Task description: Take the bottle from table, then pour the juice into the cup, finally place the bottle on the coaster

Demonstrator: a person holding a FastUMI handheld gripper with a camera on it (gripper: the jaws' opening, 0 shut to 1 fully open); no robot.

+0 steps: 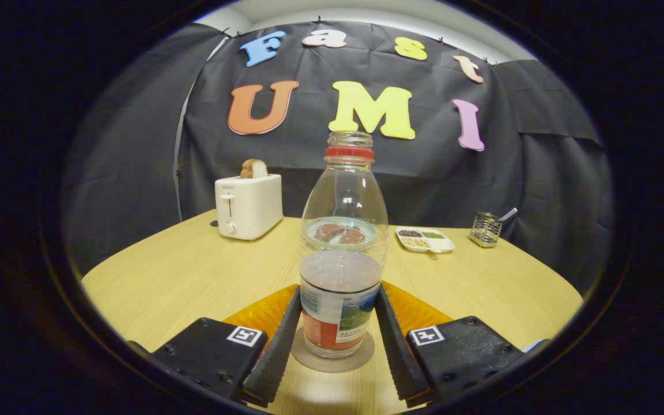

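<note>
Clear bottle point(340, 253) upright on coaster point(332, 356); gripper point(335, 337) fingers flank it, contact unclear.

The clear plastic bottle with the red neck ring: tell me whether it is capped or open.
Open. The clear plastic bottle shows bare neck threads above its red ring, no cap; it stands between the gripper fingers.
</note>
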